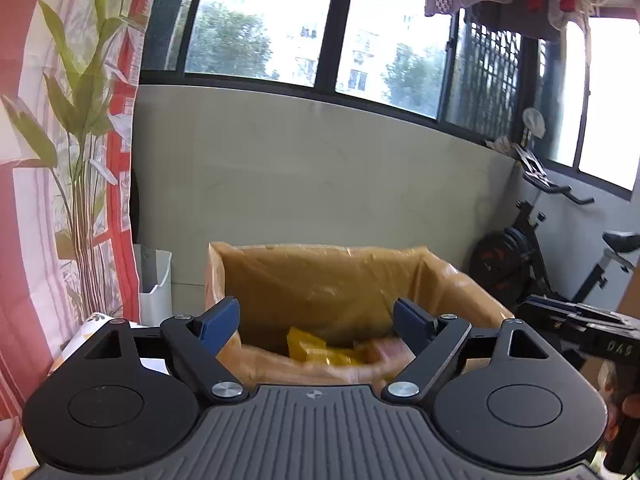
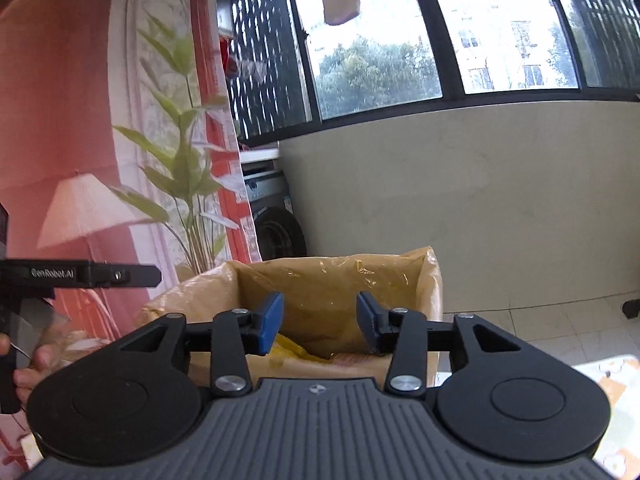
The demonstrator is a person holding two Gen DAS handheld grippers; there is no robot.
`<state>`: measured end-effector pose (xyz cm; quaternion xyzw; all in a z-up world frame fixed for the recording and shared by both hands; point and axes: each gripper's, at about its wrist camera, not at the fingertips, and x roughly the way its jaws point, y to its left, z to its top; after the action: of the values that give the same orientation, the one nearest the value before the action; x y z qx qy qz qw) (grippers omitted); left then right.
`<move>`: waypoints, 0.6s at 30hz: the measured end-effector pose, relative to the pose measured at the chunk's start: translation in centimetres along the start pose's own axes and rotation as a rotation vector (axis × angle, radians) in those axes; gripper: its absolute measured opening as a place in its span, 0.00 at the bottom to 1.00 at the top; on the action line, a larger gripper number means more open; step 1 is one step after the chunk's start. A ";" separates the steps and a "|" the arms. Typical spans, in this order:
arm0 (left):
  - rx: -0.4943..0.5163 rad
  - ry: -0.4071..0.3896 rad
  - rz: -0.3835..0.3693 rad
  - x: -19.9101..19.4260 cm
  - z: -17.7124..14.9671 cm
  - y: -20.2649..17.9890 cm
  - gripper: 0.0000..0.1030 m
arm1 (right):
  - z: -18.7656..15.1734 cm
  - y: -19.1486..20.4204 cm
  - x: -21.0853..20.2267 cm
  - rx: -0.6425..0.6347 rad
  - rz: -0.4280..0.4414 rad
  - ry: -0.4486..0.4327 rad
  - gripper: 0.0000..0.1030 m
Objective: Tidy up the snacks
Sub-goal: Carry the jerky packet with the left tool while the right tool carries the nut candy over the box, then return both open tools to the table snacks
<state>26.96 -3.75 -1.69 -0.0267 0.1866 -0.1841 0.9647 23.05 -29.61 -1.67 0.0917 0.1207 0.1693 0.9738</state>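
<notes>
A cardboard box lined with tan plastic (image 1: pixel 320 276) stands ahead of both grippers; it also shows in the right wrist view (image 2: pixel 332 280). Inside lie yellow snack packets (image 1: pixel 316 350) and a pinkish packet (image 1: pixel 388 350); the yellow packets also show in the right wrist view (image 2: pixel 292 350). My left gripper (image 1: pixel 316 322) is open and empty, just before the box rim. My right gripper (image 2: pixel 320 322) is open and empty over the box's near edge. The right gripper's body shows at the right of the left wrist view (image 1: pixel 580 328), and the left gripper's body at the left of the right wrist view (image 2: pixel 80 274).
A red and white curtain printed with a plant (image 1: pixel 72 160) hangs on the left. A white bin (image 1: pixel 154 284) stands beside the box. An exercise bike (image 1: pixel 560 248) is at the right. A washing machine (image 2: pixel 276 224) sits behind the box. A patterned tabletop (image 2: pixel 612 380) lies below.
</notes>
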 end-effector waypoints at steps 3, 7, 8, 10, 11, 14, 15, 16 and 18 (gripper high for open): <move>0.009 0.028 -0.007 -1.2 -0.6 0.3 0.83 | -1.3 -0.1 -2.0 0.026 -0.006 -0.005 0.47; 0.008 0.054 -0.004 -2.9 -1.3 1.5 0.84 | -2.6 -0.4 -4.0 0.050 -0.032 0.010 0.49; 0.001 0.059 0.005 -3.3 -1.7 1.8 0.86 | -3.1 -0.6 -4.5 0.062 -0.035 0.020 0.53; -0.018 0.074 0.010 -3.5 -2.6 2.3 0.87 | -4.1 -0.8 -5.0 0.077 -0.038 0.049 0.55; -0.027 0.085 0.006 -3.5 -3.2 2.3 0.87 | -4.9 -0.7 -5.0 0.079 -0.043 0.070 0.55; -0.058 0.141 -0.009 -2.6 -5.4 2.1 0.87 | -7.3 -0.4 -4.6 0.078 -0.068 0.139 0.55; -0.074 0.159 -0.015 -2.2 -6.2 1.9 0.87 | -8.2 -0.2 -4.3 0.083 -0.076 0.169 0.55; -0.090 0.172 -0.025 -1.8 -7.0 1.9 0.87 | -9.1 0.0 -3.9 0.087 -0.078 0.200 0.55; -0.109 0.197 -0.034 -1.0 -8.6 1.4 0.87 | -10.7 0.5 -3.1 0.086 -0.085 0.259 0.55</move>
<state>23.42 -1.91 -9.47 -0.0643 0.2899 -0.1916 0.9355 17.20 -28.79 -11.11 0.1057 0.2565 0.1328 0.9515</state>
